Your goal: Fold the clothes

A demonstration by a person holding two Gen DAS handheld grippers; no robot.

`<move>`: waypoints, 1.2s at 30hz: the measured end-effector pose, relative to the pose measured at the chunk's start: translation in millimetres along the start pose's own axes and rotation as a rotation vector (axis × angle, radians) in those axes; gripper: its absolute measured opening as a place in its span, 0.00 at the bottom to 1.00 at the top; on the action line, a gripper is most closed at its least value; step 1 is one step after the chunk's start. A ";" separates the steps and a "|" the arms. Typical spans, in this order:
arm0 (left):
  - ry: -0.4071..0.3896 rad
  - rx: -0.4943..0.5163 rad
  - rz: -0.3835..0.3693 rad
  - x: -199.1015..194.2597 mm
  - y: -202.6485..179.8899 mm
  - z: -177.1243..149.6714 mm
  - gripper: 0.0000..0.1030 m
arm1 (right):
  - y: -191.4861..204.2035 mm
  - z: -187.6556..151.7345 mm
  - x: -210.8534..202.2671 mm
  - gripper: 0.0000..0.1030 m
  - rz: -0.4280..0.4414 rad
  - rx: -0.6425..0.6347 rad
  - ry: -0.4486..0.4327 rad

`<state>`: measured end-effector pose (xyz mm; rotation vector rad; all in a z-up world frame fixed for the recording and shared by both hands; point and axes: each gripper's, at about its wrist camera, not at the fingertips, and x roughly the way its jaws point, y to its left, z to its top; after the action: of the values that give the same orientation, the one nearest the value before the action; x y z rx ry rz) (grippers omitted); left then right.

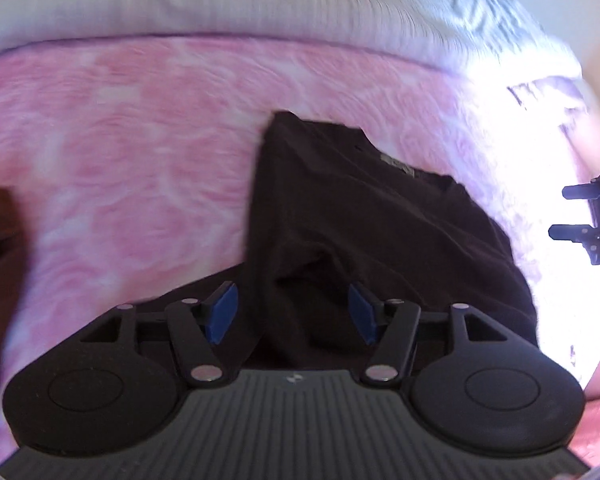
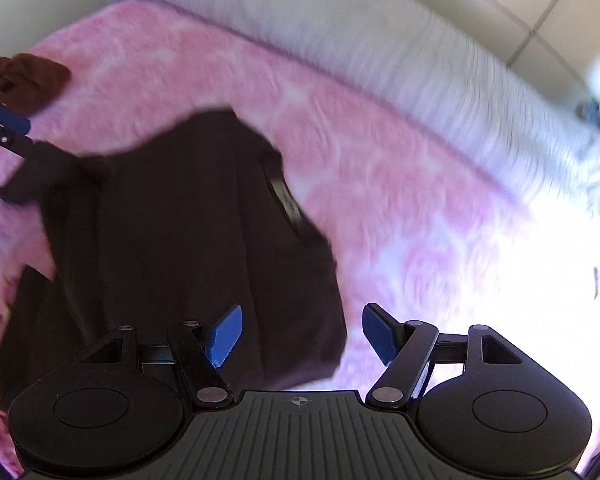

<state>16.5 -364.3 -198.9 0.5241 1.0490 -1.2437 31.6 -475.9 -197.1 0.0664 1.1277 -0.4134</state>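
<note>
Left wrist view: your left tool point(image 1: 293, 312) stands wide, its blue pads either side of a raised fold of the dark garment point(image 1: 364, 216) lying on the pink blanket point(image 1: 120, 140).

Right wrist view: your right tool point(image 2: 302, 334) stands wide over the garment's near edge, gripping nothing.

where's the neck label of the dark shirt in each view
Left wrist: the neck label is right of centre, at the far edge of the dark shirt.
Right wrist: the neck label is near centre, on the shirt's right edge.
Shared landmark: the pink blanket under the shirt.
</note>
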 end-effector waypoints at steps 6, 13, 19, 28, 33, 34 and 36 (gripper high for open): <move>0.007 0.045 0.051 60.3 5.7 43.7 0.55 | -44.6 -10.7 91.6 0.68 0.094 0.115 0.056; 0.116 0.092 0.032 133.6 12.2 87.6 0.38 | -88.4 -29.6 152.7 0.07 0.320 0.287 0.060; 0.086 0.139 -0.003 86.4 -22.0 103.1 0.05 | -125.0 -35.6 76.2 0.03 0.225 0.277 -0.016; -0.169 0.218 -0.106 -48.9 -83.5 187.0 0.06 | -212.8 -0.9 -83.3 0.03 -0.079 0.219 -0.214; -0.238 0.219 0.012 -12.7 -79.3 253.0 0.18 | -230.1 73.8 -67.6 0.04 -0.234 0.100 -0.356; -0.224 0.204 0.056 2.2 -73.4 261.3 0.30 | -228.0 87.9 -51.7 0.07 -0.256 0.053 -0.370; -0.197 0.144 0.135 24.8 -60.6 264.2 0.32 | -220.4 106.4 -22.7 0.19 -0.291 0.013 -0.356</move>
<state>52.6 -608.9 -85.2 0.5613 0.7503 -1.2296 37.2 -700.1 -96.5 -0.1574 0.7837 -0.6639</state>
